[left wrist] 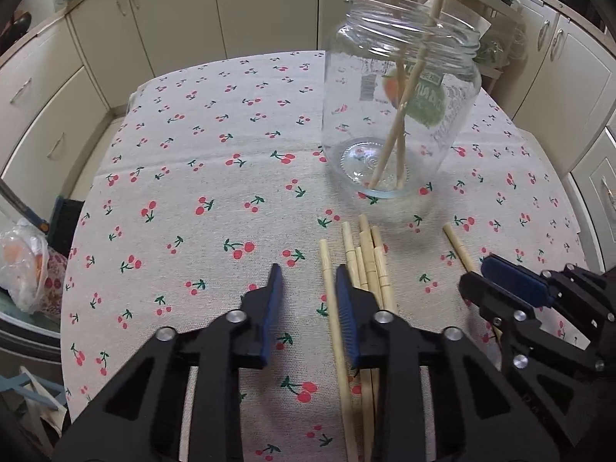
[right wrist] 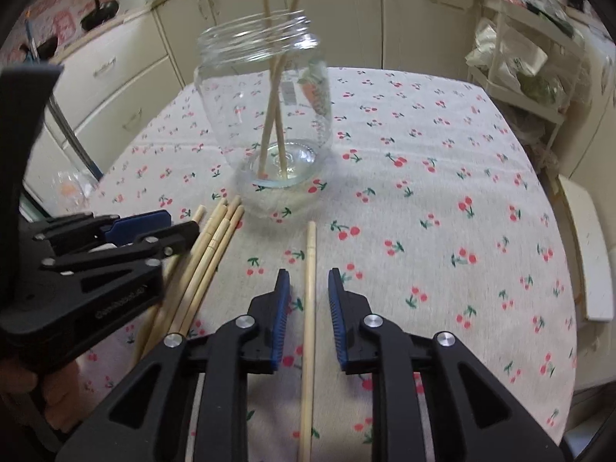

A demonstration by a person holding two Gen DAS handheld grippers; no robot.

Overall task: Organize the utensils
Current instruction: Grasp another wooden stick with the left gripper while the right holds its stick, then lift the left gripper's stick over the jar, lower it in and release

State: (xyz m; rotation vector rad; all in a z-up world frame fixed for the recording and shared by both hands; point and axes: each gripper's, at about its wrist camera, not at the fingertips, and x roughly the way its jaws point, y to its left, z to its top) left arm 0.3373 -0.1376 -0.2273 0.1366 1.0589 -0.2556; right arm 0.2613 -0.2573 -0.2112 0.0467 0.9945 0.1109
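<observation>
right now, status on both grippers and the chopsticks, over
Left gripper open beside the loose bundle of bamboo chopsticks. Right gripper open, straddling a single bamboo chopstick. Clear glass jar upright, two chopsticks inside. Path to jar unobstructed.

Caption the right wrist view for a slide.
Open right gripper straddling a lone chopstick before a glass jar.

The jar (left wrist: 400, 115) is clear glossy glass with a paper label. The chopsticks (left wrist: 369, 261) look like pale matt wood or bamboo. The tablecloth (right wrist: 423, 211) is woven matt cloth, cherry print. Both the left gripper (left wrist: 308, 281) and right gripper (right wrist: 306, 283) are matt black plastic with ribbed blue pads and shiny metal pins.
</observation>
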